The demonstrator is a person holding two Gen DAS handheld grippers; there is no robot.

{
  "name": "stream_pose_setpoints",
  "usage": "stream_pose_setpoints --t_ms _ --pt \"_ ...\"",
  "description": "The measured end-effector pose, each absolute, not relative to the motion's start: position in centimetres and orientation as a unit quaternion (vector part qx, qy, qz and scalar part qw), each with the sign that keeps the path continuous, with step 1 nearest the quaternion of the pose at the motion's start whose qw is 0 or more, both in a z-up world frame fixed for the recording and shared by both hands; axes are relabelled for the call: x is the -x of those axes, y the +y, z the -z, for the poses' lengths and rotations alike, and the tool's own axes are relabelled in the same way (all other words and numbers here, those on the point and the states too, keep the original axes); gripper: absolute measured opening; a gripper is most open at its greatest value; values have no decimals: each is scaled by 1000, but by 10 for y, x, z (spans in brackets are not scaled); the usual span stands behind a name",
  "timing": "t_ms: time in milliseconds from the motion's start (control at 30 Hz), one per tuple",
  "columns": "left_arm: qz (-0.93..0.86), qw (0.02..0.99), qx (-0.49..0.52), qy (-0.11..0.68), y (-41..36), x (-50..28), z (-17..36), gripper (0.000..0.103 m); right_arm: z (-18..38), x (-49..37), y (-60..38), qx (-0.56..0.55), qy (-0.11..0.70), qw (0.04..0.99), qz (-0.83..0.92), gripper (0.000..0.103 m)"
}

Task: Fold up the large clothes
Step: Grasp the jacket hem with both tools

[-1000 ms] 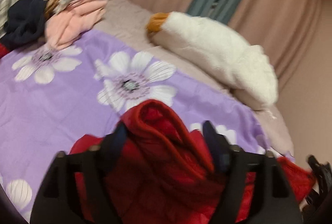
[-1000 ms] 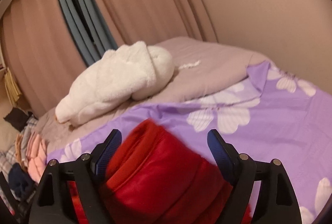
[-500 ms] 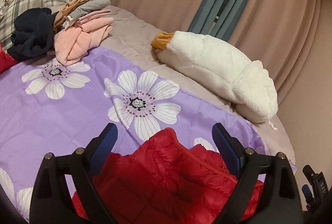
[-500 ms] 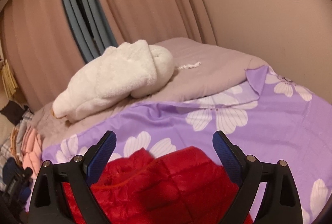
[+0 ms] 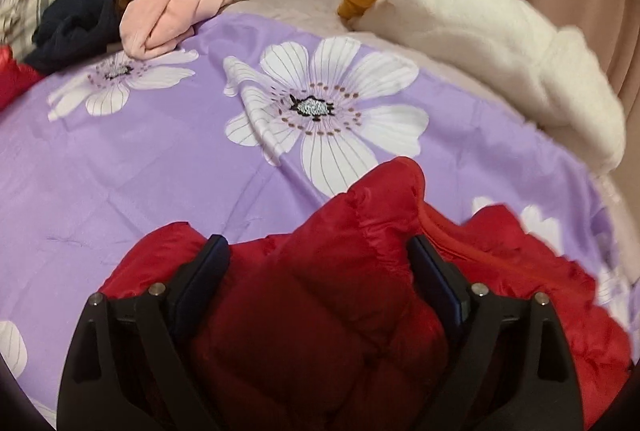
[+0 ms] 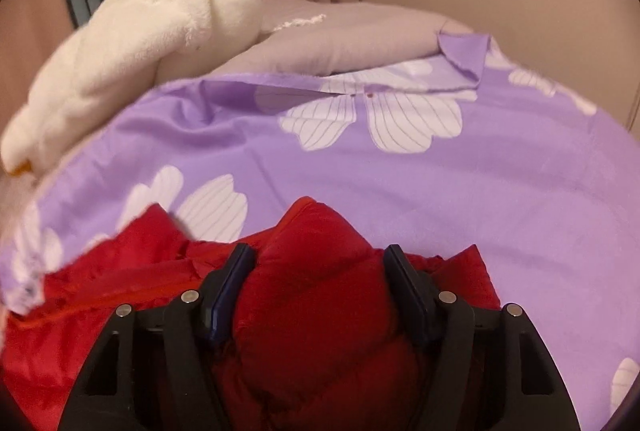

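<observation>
A red puffer jacket (image 5: 520, 271) lies crumpled on the purple flowered bedspread (image 5: 160, 159) at the near edge of both views. My left gripper (image 5: 320, 251) stands wide, pushed down over a raised fold of the jacket that fills the gap between its fingers. In the right wrist view the red jacket (image 6: 120, 271) is bunched into a ridge, and my right gripper (image 6: 320, 255) is closing on it, both pads touching the fabric. The jacket's lower part is hidden under the grippers.
A white plush goose (image 5: 500, 43) lies along the far side of the bed by the curtains. A pile of pink clothes (image 5: 180, 11) and a navy garment (image 5: 76, 23) sit at the far left. The bedspread (image 6: 400, 191) has a turned-over corner (image 6: 464, 59).
Both grippers opened and let the jacket drop, then sank onto it. Jacket folds now stand between both pairs of fingers, and the right jaws have narrowed onto theirs.
</observation>
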State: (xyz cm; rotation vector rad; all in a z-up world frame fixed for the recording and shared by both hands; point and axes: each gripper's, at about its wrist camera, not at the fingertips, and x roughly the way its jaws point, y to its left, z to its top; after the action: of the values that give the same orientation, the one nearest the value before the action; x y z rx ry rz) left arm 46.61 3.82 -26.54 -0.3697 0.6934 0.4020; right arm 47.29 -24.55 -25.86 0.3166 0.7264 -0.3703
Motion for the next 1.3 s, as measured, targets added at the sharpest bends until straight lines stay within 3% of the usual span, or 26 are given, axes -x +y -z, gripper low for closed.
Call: stream_pose_setpoints --t_ms 1300 --pt "-184 899 192 349 42 -472 273 95 269 -482 -247 -148 369 899 185 69"
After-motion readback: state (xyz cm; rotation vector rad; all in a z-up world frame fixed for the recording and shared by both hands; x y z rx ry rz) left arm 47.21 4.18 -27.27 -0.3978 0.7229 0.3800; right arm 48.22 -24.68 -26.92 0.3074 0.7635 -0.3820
